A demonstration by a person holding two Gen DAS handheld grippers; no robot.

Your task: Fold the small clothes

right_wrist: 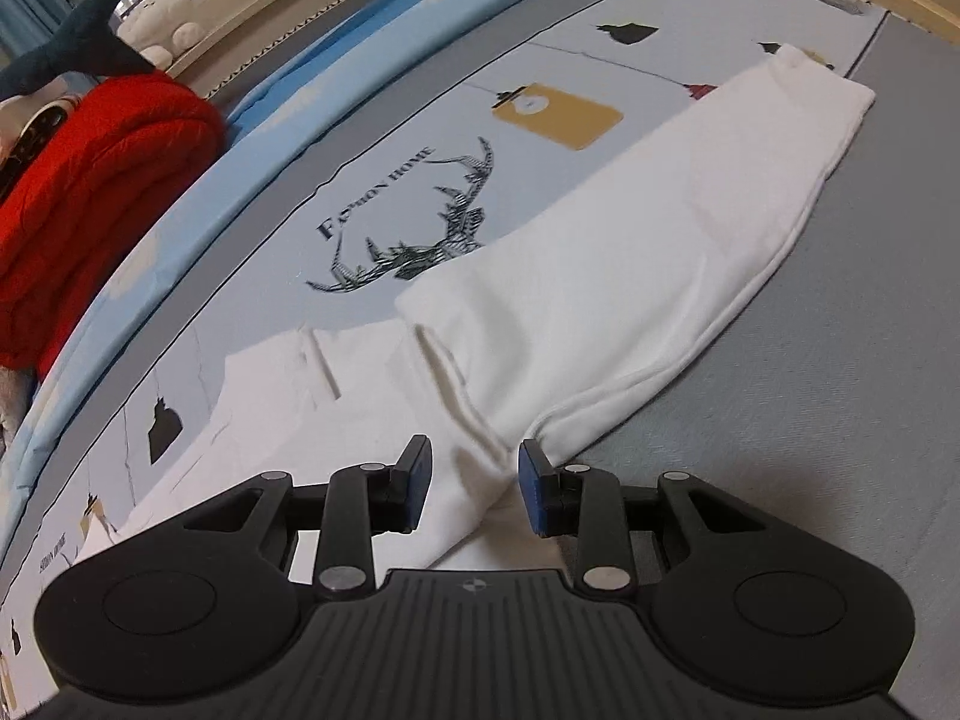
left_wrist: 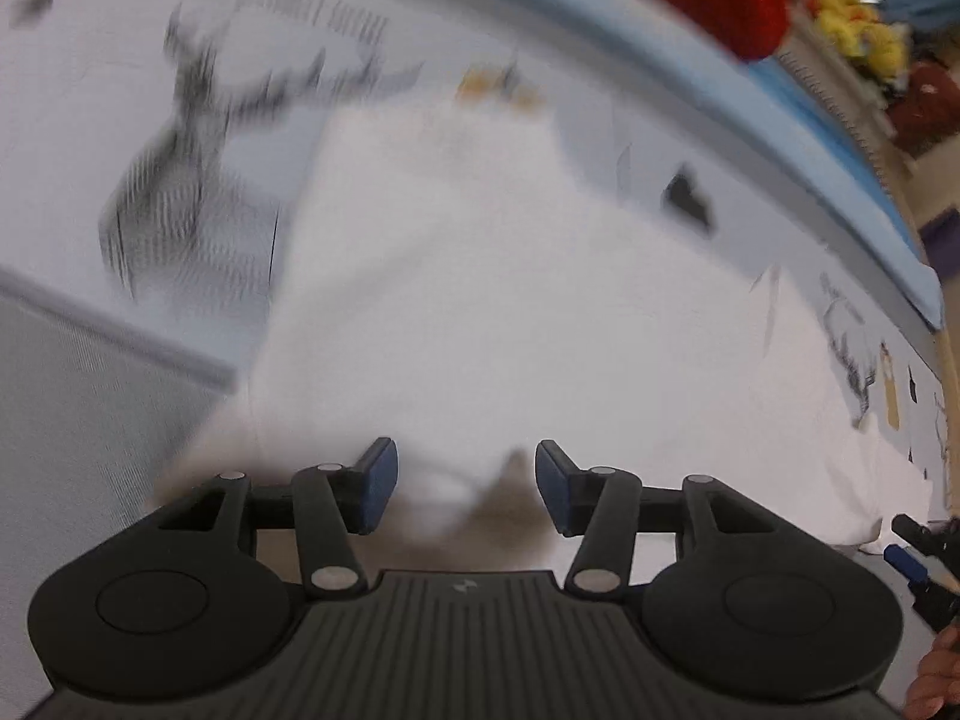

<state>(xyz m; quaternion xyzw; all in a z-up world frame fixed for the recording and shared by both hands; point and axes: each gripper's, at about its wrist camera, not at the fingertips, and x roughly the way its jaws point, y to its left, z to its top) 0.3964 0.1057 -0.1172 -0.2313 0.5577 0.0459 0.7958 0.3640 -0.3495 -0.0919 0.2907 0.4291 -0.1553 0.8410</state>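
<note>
A pair of small white trousers point(right_wrist: 600, 276) lies flat on a printed bed sheet point(right_wrist: 420, 138), one leg stretching away to the far right. My right gripper point(right_wrist: 474, 486) stands open low over the near end, and a raised fold of the white cloth runs between its blue pads point(right_wrist: 417, 483). The left wrist view is blurred. There the white garment point(left_wrist: 456, 276) fills the middle, and my left gripper point(left_wrist: 465, 483) is open with a tip of the cloth in the gap between its pads. The right gripper point(left_wrist: 918, 558) shows at that view's right edge, with a hand point(left_wrist: 936, 672) below it.
A folded red blanket point(right_wrist: 90, 192) and a shark plush point(right_wrist: 78, 48) lie at the bed's far left edge. Yellow plush toys point(left_wrist: 858, 24) sit on a ledge beyond. A grey panel of the sheet point(right_wrist: 810, 390) lies to the right of the trousers.
</note>
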